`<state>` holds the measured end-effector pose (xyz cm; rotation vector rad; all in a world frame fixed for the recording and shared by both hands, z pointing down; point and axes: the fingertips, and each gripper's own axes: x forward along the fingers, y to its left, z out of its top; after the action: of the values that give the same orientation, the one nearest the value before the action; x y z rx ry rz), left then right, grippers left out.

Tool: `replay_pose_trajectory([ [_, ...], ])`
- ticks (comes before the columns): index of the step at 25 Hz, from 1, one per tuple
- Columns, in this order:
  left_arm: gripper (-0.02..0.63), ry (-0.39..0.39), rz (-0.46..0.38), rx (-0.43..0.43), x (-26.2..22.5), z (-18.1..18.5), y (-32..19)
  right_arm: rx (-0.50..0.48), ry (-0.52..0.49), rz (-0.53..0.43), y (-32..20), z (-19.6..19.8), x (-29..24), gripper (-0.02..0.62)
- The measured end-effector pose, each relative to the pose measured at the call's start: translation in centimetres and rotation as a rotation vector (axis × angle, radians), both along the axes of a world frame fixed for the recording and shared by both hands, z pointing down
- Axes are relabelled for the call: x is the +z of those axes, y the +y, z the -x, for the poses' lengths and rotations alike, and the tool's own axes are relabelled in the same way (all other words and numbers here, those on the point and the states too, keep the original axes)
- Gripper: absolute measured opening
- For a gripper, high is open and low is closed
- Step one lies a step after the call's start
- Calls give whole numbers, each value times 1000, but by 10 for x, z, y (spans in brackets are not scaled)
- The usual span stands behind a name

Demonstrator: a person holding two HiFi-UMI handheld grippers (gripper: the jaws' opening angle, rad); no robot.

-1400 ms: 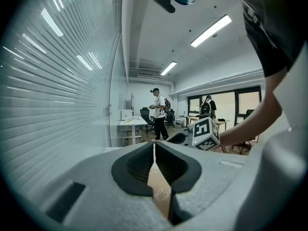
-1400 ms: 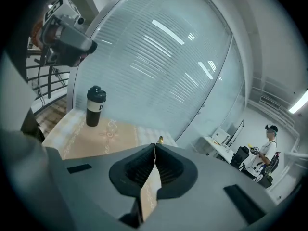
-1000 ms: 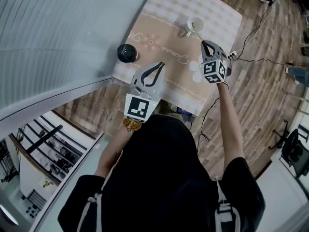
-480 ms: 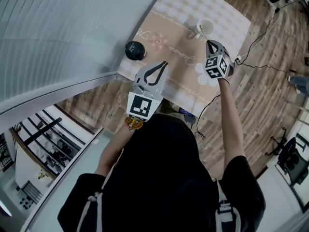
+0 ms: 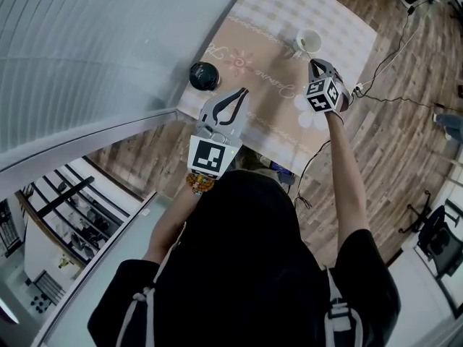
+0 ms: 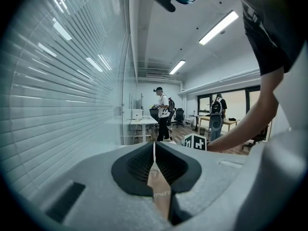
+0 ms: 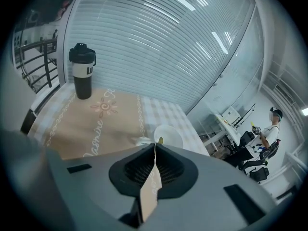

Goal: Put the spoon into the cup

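A white cup (image 5: 309, 42) stands on the far side of the table; in the right gripper view the cup (image 7: 168, 134) lies just beyond the jaw tips. My right gripper (image 5: 313, 63) hovers close in front of it, jaws shut. A small yellow-green tip of the spoon (image 7: 160, 140) pokes out from between the tips of the right gripper (image 7: 155, 146), over the cup's rim; the rest of the spoon is hidden. My left gripper (image 5: 241, 92) is shut and empty above the table's near left part; the left gripper (image 6: 154, 143) points out across the room.
A black bottle (image 5: 204, 75) with a white band stands at the table's left edge, also the bottle (image 7: 82, 71) far left in the right gripper view. A beige patterned cloth (image 5: 260, 71) covers the table. Cables (image 5: 376, 96) trail on the wooden floor to the right. People stand far off.
The right gripper has crept a little closer to the cup with the spoon. The left gripper has kept its place, and both have stayed shut.
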<state>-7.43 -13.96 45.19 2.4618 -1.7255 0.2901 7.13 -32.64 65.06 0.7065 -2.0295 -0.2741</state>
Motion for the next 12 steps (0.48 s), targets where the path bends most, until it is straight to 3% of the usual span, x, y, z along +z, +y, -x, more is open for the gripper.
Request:
replay_pose_trajectory([
  [12, 21, -8, -4, 22, -1, -9, 6, 38, -70, -8, 7, -4, -17, 11],
])
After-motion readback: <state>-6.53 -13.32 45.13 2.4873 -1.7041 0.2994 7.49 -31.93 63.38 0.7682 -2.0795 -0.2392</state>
